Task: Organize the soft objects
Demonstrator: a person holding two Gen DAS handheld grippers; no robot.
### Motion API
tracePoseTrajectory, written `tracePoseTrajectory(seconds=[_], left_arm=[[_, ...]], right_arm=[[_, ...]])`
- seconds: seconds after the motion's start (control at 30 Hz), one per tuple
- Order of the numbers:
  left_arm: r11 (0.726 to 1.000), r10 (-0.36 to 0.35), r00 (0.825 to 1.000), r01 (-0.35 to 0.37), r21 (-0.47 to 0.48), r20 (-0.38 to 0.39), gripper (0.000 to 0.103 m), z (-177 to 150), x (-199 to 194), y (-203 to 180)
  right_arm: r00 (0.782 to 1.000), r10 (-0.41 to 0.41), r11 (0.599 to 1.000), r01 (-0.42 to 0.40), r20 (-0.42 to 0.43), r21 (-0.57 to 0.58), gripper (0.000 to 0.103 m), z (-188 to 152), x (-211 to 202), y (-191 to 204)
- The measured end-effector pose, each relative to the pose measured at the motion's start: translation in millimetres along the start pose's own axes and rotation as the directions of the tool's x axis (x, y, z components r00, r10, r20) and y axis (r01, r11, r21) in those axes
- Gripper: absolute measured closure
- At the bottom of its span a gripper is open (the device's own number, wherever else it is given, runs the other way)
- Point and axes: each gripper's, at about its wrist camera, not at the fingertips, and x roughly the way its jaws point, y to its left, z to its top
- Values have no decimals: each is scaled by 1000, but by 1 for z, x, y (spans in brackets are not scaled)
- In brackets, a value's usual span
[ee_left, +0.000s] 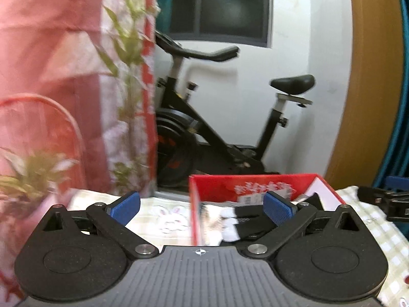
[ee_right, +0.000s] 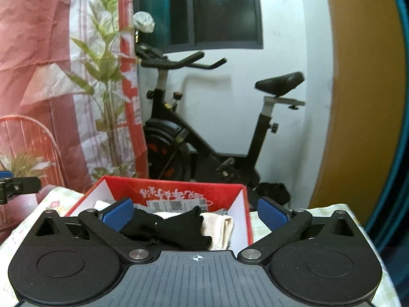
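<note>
A red cardboard box with white inner walls stands on a checked tablecloth. In it lie a black soft item, a folded cream cloth and something grey under them. My right gripper hovers over the box's near side, open, with nothing between its blue pads. In the left wrist view the same box is ahead and to the right, with the black item inside. My left gripper is open and holds nothing. The right gripper's finger shows at the right edge.
An exercise bike stands against the white wall behind the table. A pink leaf-print curtain hangs at the left, with a red wire frame in front of it. An orange wooden panel is on the right.
</note>
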Motion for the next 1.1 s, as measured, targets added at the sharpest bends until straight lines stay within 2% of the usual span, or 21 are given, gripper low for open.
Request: tracePoseTrajectory(seconds=[0.17,0.33,0.47,0.57,0.73,1.1], left_arm=[[999,-32,998,33,-25,59,0,11,-49,7],[1000,3,996,-5,24,88,0,24,-97,0],[999,-7,995,4,35,102,0,32,-131,-4],[999,6,993,-11,50,114,0,37,-156,-8],[998,-10,990,2,59,139,0,41,-195,-12],[998,15,983,-27,63,181,0,35,-229,-17]], right_arm=[[1000,13,1000,-13,26,21,0,11,-44,8],[998,0,1000,-1,60,25,0,24,-90,17],[996,-29,1000,29,81,-3,0,30,-125,28],[996,-10,1000,10,92,-2,0,34,-148,34],[992,-6,1000,3,123,23,0,36,-184,40],[990,14,999,-19,143,37,0,40,-228,51]])
